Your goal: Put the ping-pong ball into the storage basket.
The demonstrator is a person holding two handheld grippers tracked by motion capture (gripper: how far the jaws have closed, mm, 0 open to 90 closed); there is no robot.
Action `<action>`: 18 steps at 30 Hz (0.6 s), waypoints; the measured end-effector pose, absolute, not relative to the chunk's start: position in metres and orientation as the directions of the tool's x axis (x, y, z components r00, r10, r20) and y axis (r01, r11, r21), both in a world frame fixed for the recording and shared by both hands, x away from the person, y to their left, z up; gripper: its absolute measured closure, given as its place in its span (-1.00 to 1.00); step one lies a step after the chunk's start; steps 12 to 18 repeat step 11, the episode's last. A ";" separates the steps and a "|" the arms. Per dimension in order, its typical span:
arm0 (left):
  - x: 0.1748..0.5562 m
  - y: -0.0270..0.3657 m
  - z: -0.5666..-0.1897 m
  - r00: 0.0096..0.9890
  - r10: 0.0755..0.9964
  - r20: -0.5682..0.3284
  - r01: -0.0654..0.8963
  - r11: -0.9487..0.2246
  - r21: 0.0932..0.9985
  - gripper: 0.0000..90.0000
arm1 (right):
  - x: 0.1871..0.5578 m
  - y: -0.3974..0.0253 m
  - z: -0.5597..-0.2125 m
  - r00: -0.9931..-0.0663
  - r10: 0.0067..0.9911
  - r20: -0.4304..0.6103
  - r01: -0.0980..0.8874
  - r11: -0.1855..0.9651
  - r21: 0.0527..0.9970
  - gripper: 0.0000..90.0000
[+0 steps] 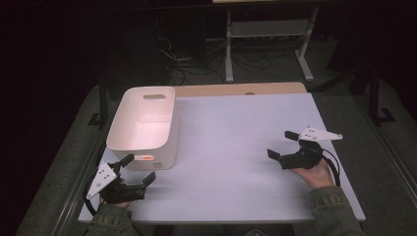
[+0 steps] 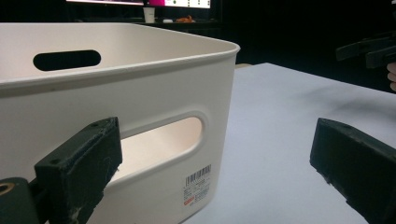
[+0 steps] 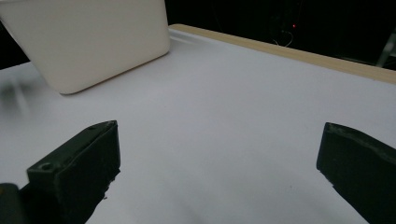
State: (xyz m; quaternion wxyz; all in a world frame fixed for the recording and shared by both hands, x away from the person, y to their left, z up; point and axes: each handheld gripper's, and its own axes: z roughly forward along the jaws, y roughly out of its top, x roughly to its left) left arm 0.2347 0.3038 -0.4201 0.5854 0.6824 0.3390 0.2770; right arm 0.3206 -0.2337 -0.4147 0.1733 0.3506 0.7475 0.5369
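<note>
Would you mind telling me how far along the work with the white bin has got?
Nothing looks done yet: the white bin sits untouched at the table's left side. In hand: the left gripper is open at the bin's near handle slot, not gripping. The right gripper waits open, apart. Grasping and moving remain.

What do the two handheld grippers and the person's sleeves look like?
Each handheld gripper, left and right, is black with two blocky jaws and a grey three-cornered plate bearing small dots. A black cable trails from the right one. The sleeves are olive-green denim-like fabric.
</note>
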 end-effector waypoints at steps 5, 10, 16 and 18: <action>0.234 0.304 -0.420 0.618 0.786 -0.018 0.137 -0.085 0.987 -0.96 | 0.316 -0.237 -0.416 -0.675 0.732 0.096 0.322 0.175 0.931 -1.00; 0.234 0.304 -0.420 0.618 0.786 -0.020 0.136 -0.083 0.987 -0.96 | 0.318 -0.237 -0.417 -0.669 0.736 0.102 0.325 0.167 0.931 -1.00; 0.234 0.304 -0.420 0.618 0.786 -0.020 0.137 -0.083 0.987 -0.96 | 0.318 -0.237 -0.417 -0.668 0.737 0.103 0.330 0.170 0.928 -1.00; 0.234 0.304 -0.420 0.618 0.786 -0.020 0.137 -0.083 0.987 -0.96 | 0.318 -0.237 -0.417 -0.668 0.737 0.103 0.330 0.170 0.928 -1.00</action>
